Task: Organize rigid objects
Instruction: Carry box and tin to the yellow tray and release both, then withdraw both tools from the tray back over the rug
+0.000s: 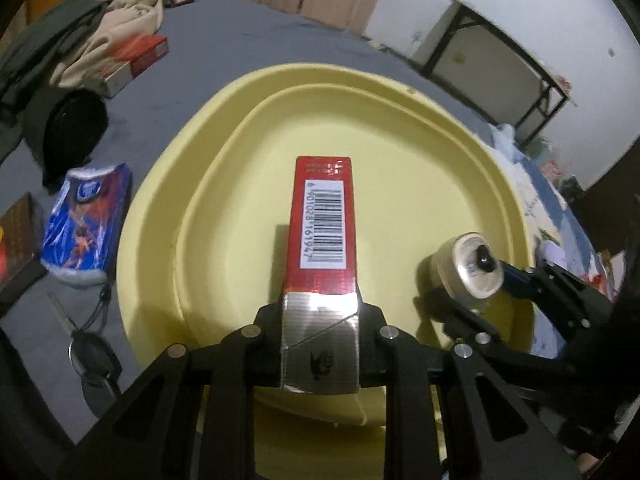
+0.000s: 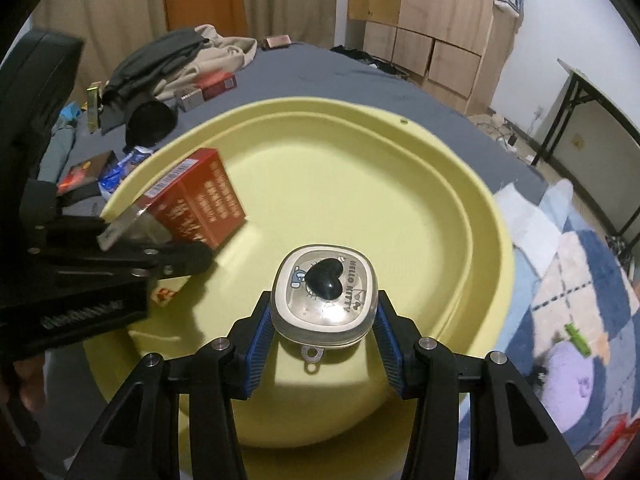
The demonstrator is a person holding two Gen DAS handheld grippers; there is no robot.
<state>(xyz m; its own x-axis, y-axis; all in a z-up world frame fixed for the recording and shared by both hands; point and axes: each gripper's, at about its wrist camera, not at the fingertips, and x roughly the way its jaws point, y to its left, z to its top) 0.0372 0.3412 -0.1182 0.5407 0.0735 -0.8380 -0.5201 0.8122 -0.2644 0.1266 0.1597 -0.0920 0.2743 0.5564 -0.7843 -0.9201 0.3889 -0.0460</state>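
Observation:
A large yellow basin (image 1: 160,184) (image 2: 460,216) sits on a grey bed. My left gripper (image 1: 320,344) is shut on a red and silver box (image 1: 324,232) with a barcode, held over the basin's inside; the box also shows in the right wrist view (image 2: 200,200), with the left gripper (image 2: 160,256) at the left. My right gripper (image 2: 324,320) is shut on a small square Hello Kitty case (image 2: 324,296) with a black heart on top, held over the basin's near side. The case also shows in the left wrist view (image 1: 476,264).
On the grey bed (image 1: 224,40) left of the basin lie a blue packet (image 1: 88,220), a dark box (image 1: 18,240), keys (image 1: 92,352), a black round thing (image 1: 74,132), another red box (image 1: 132,60) and clothes (image 1: 60,32). A folding table (image 1: 492,64) stands at the right.

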